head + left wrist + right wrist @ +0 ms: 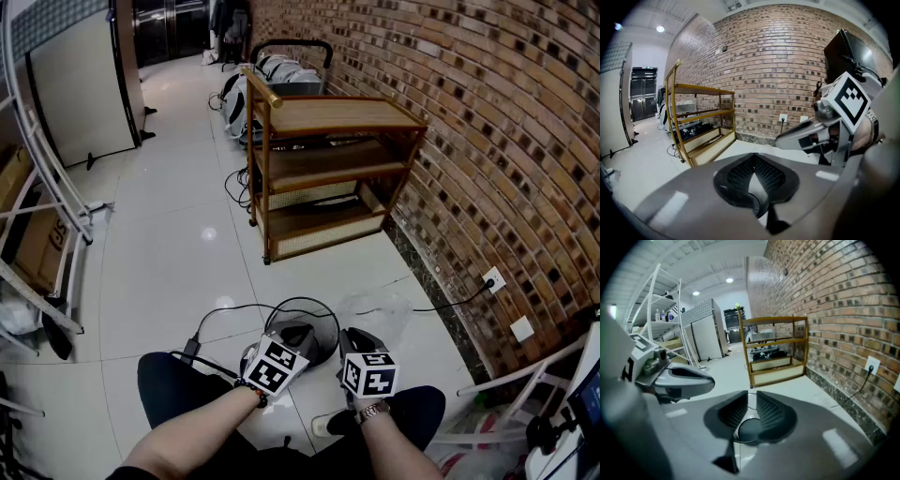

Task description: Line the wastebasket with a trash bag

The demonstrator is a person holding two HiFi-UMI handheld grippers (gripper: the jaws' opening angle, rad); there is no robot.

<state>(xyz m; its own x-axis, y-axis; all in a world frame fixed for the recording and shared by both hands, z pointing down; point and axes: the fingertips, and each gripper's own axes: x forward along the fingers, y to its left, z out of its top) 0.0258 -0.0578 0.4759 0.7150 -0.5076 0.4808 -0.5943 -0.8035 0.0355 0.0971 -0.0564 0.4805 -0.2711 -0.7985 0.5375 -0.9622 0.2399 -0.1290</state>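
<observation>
A black wire wastebasket [305,330] stands on the white tiled floor just in front of my knees. A crumpled clear plastic bag [377,307] lies on the floor to its right, against the rim. My left gripper [292,339] hovers over the near side of the basket, its jaws shut with nothing between them [752,161]. My right gripper [357,341] hangs beside it, near the basket's right rim. Its pads [769,412] stand a narrow gap apart and hold nothing, and the basket's round rim [749,430] shows through that gap. Both grippers tilt downward.
A wooden three-shelf cart [323,173] stands ahead against the brick wall [487,141]. A wall socket [493,278] feeds a black cable toward the bag. Another cable [214,321] loops on the floor left of the basket. White metal racks [37,187] line the left side.
</observation>
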